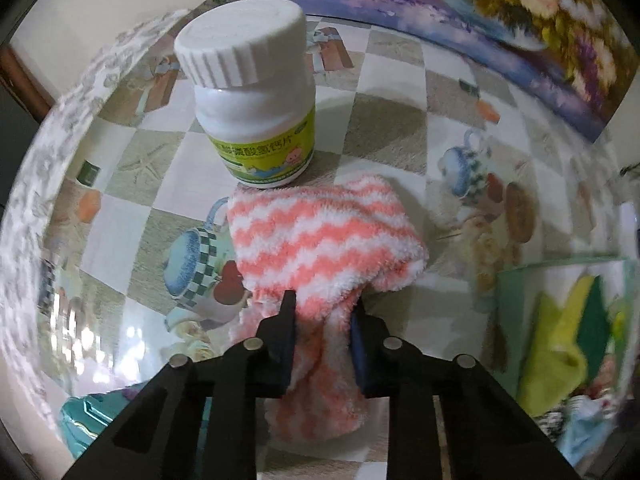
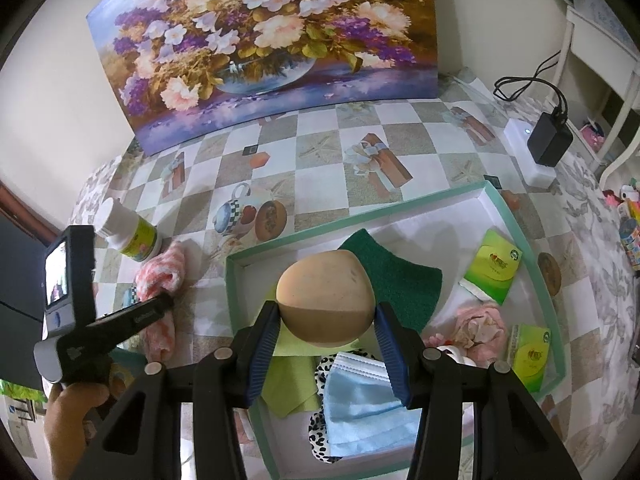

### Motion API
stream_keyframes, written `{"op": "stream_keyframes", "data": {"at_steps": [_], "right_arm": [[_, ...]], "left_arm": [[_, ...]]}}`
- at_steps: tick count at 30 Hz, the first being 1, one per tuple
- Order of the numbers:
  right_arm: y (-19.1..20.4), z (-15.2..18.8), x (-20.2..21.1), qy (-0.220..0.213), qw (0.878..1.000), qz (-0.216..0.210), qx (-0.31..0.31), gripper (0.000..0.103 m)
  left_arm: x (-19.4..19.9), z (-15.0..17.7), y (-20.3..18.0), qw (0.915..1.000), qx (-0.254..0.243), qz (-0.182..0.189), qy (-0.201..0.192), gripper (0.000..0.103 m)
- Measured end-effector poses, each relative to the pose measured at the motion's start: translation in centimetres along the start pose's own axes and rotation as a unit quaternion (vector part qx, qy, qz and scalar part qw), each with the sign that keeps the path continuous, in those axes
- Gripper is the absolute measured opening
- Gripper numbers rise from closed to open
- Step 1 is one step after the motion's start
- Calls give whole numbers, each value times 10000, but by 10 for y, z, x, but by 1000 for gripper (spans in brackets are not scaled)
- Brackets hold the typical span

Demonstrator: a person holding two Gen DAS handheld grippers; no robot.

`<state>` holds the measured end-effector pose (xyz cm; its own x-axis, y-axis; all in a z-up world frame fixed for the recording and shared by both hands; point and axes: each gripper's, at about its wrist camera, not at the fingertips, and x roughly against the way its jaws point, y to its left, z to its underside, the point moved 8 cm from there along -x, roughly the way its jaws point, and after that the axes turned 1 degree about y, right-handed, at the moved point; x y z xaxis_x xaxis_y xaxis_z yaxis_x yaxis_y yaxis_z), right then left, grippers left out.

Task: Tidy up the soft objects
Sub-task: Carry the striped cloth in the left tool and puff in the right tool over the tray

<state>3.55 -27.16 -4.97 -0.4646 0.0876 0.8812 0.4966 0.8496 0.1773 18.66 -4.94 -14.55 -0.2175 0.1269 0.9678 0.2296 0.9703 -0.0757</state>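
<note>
On the checkered tablecloth (image 2: 320, 148) printed with teapots and gift boxes, a large floral painting (image 2: 260, 40) stands propped against the wall at the far edge. Nearer the cameras lies a shallow teal-rimmed box lid (image 2: 516, 224), serving as the collecting tray. Inside it are a dark green scouring pad (image 2: 400, 284), a lime-green cloth (image 2: 292, 384), a blue face mask (image 2: 360, 408) lying over a leopard-print fabric (image 2: 320, 436), a pink crumpled cloth (image 2: 480, 324) and two green tissue packs (image 2: 496, 268) (one flat near the far right wall, one at the right near corner).

Outside the tray, to its left, a pink-and-white striped fuzzy sock (image 1: 324, 232) lies folded on the cloth, its far end touching the base of a white pill bottle (image 1: 248, 96) with a ribbed cap and green label, standing upright. The left gripper (image 1: 322, 320) has its fingers clenched on the sock's near portion, pinching the fabric narrow between the pads.

The right gripper (image 2: 326, 316) is grasping a tan, rounded sponge-like ball (image 2: 324, 304) from both sides, held above the tray's left half, over the lime cloth. Whether the ball touches anything beneath cannot be determined.

At the table's far right, a black adapter (image 2: 548, 140) is plugged into a white power strip (image 2: 532, 160).
</note>
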Motion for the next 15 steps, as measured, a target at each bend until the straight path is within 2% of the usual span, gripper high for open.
{"op": "stream_keyframes", "data": {"at_steps": [6,15], "right_arm": [[-5,-5,11,-107,9999,-17,-106,52],[-11,-21,50,-589,9980,-31,-208,52]], "left_arm": [[23,-6,4,9985,166,504,-107,22],[103,-15,-19,9911,69,1015,-862,22]]}}
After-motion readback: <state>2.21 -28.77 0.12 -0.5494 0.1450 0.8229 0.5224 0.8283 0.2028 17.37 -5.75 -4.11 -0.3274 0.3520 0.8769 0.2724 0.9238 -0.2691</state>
